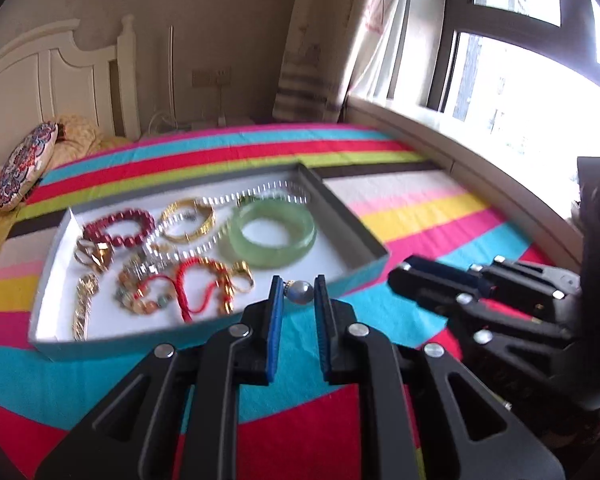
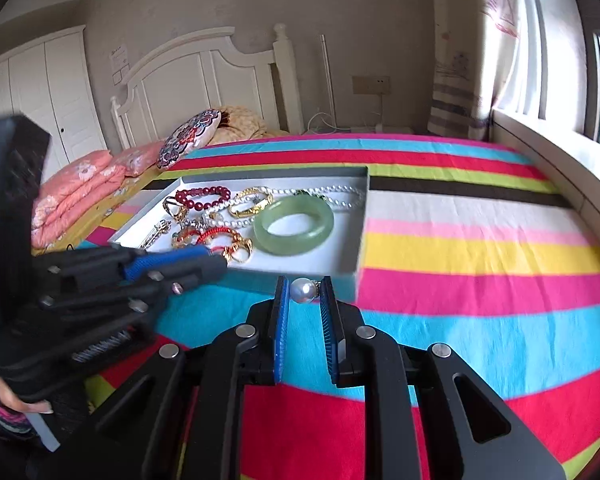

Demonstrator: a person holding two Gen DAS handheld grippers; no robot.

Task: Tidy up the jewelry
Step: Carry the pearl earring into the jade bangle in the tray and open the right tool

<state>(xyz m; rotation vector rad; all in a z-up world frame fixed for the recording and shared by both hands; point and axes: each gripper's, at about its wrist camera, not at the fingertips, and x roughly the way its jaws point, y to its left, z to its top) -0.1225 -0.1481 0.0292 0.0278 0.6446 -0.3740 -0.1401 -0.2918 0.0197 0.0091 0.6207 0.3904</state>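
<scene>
Both tongs, left [image 1: 295, 294] and right [image 2: 304, 294], we see clenched on a pearl earring [image 1: 303, 292] each; tray [image 1: 352, 216] contents blurred.

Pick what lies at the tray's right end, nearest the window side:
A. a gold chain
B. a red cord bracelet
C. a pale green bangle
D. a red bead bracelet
C: the pale green bangle lies flat at the right end of the tray, while the red bead bracelet sits toward the left end.
</scene>
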